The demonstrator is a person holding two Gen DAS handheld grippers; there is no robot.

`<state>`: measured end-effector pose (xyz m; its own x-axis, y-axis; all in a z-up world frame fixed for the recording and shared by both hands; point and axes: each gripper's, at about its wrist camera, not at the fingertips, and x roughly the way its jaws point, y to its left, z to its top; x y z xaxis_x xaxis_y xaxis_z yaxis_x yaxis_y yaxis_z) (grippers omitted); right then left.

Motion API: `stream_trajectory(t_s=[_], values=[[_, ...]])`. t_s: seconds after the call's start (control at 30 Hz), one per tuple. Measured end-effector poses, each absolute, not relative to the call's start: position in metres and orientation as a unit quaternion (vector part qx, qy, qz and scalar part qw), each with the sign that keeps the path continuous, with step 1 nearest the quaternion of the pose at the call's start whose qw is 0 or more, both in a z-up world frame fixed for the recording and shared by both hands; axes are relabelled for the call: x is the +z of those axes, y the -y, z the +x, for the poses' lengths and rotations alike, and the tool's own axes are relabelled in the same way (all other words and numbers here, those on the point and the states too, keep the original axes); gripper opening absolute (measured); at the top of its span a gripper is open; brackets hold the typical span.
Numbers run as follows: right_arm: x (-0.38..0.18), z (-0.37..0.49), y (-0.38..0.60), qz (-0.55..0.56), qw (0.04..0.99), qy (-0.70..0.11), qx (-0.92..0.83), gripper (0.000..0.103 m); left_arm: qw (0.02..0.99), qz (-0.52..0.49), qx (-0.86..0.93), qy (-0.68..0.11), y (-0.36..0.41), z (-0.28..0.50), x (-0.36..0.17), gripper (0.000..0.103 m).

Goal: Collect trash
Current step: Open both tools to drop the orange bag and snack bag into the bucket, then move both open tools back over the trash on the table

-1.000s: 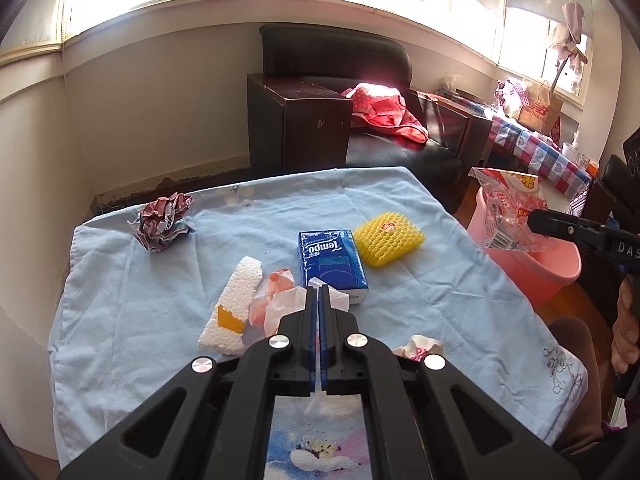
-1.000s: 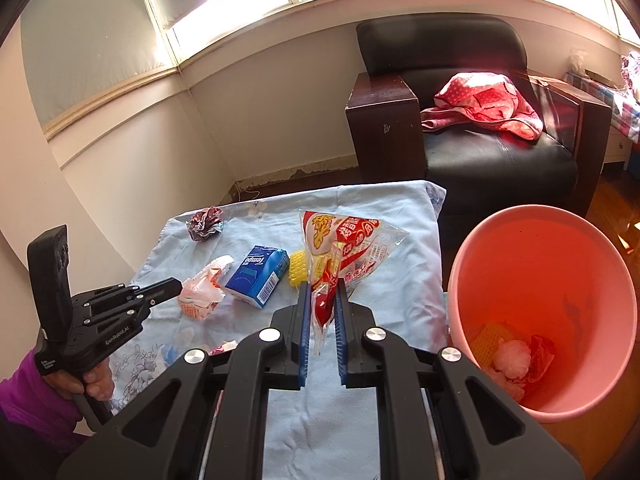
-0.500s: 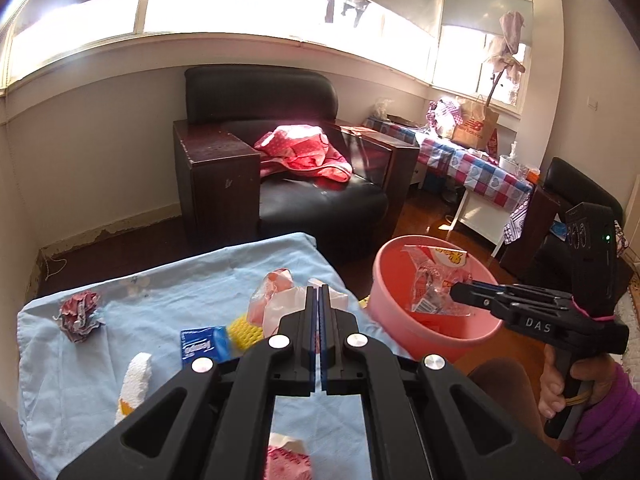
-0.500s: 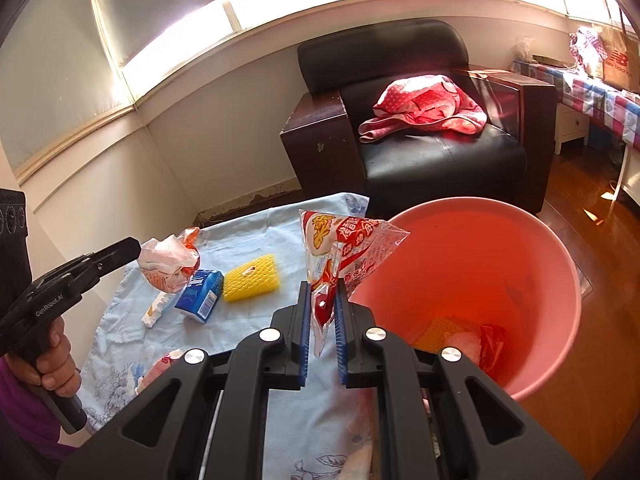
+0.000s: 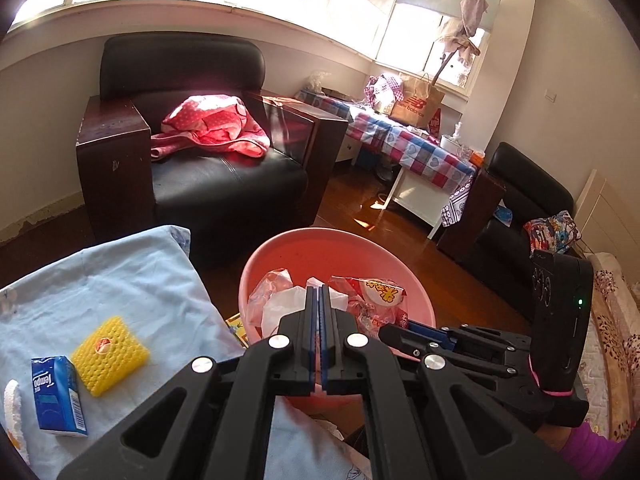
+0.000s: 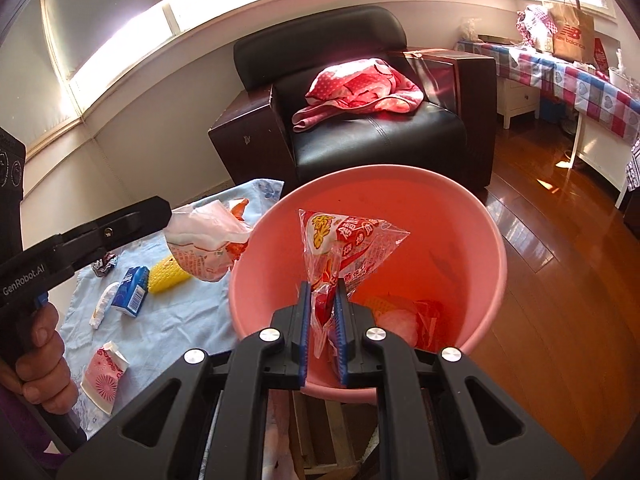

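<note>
step: dropping trash | right gripper (image 6: 323,300): jaws nearly closed, pinching red snack wrapper (image 6: 344,240) over the pink bin (image 6: 494,272); left gripper (image 5: 319,300): jaws clamped on crumpled white wrapper (image 6: 208,236) at the bin's left rim | risk: we judge light film may cling or flutter onto the desk (image 5: 120,280)

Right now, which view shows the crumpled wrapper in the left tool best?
The right wrist view: the crumpled wrapper hangs in full side profile from the left tool, at the pink bucket's rim. The left wrist view shows only part of it; the tool's shut fingers hide the pinched end.
</note>
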<state>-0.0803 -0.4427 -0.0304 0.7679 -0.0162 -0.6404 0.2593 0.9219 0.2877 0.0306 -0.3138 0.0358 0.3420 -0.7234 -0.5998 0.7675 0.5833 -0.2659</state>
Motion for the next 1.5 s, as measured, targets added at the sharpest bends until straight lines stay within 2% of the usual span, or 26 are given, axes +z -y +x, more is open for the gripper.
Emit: stream_trajectory(t_s=[0.17, 0.2, 0.27, 0.37, 0.47, 0.5, 0.57, 0.67, 0.77, 1.1, 1.2, 1.5], values=[[-0.043, -0.078, 0.452, 0.192, 0.913, -0.348, -0.086, 0.012, 0.81, 0.04, -0.46, -0.361, 0.331, 0.031, 0.023, 0.002], [-0.045, -0.078, 0.453, 0.194, 0.912, -0.351, -0.088, 0.014, 0.81, 0.041, -0.459, -0.362, 0.333, 0.031, 0.022, 0.002], [-0.048, -0.078, 0.456, 0.199, 0.909, -0.355, -0.088, 0.024, 0.809, 0.041, -0.459, -0.365, 0.335, 0.032, 0.021, 0.003], [-0.051, -0.077, 0.457, 0.2, 0.908, -0.357, -0.091, 0.025, 0.809, 0.04, -0.459, -0.364, 0.335, 0.031, 0.02, 0.005], [-0.051, -0.076, 0.456, 0.198, 0.907, -0.36, -0.093, 0.026, 0.811, 0.037, -0.459, -0.361, 0.333, 0.03, 0.021, 0.018], [-0.051, -0.076, 0.456, 0.198, 0.907, -0.36, -0.094, 0.026, 0.812, 0.035, -0.458, -0.359, 0.332, 0.031, 0.022, 0.028], [-0.051, -0.076, 0.455, 0.196, 0.906, -0.362, -0.095, 0.029, 0.814, 0.031, -0.458, -0.356, 0.329, 0.03, 0.024, 0.038], [-0.05, -0.077, 0.453, 0.195, 0.907, -0.361, -0.094, 0.033, 0.815, 0.026, -0.458, -0.353, 0.326, 0.029, 0.026, 0.039], [-0.048, -0.077, 0.45, 0.19, 0.907, -0.363, -0.094, 0.034, 0.82, 0.025, -0.452, -0.351, 0.321, 0.029, 0.027, 0.046], [-0.029, -0.086, 0.432, 0.177, 0.92, -0.342, -0.079, 0.035, 0.847, 0.023, -0.412, -0.336, 0.281, 0.029, 0.04, 0.047], [-0.022, -0.09, 0.423, 0.172, 0.925, -0.331, -0.07, 0.035, 0.862, 0.03, -0.391, -0.321, 0.256, 0.028, 0.048, 0.051], [-0.009, -0.092, 0.373, 0.172, 0.936, -0.306, -0.014, 0.035, 0.908, 0.022, -0.296, -0.294, 0.163, 0.006, 0.058, 0.051]])
